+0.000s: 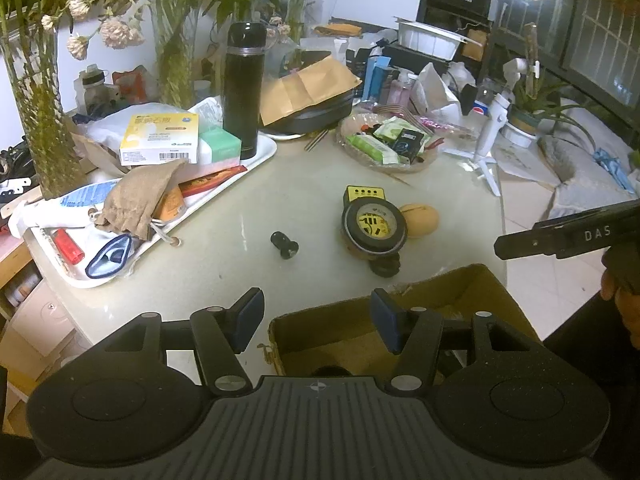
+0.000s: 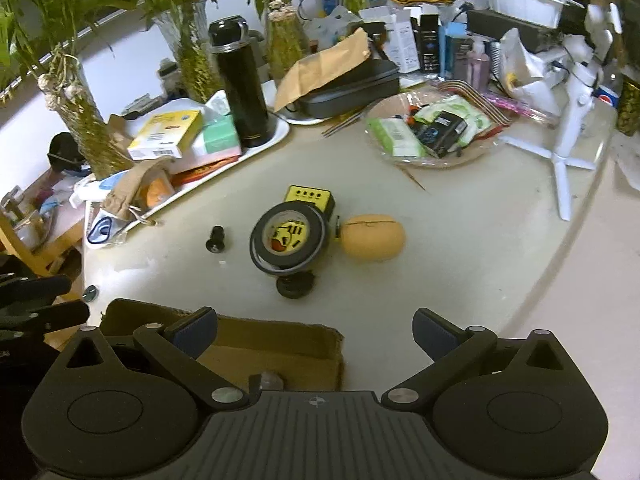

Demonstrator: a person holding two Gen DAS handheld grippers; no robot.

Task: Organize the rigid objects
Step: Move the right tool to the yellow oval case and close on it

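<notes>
On the tabletop (image 2: 460,240) the tape roll (image 2: 290,238), orange ball (image 2: 374,242) and small black part (image 2: 218,238) await boxing; both tongs (image 1: 316,320) (image 2: 316,334) gape empty above the cardboard box (image 2: 280,350).

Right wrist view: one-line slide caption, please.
Open right tool hovers over a cardboard box, facing a tape roll, yellow device, tan egg-shaped object and small black cap.
</notes>
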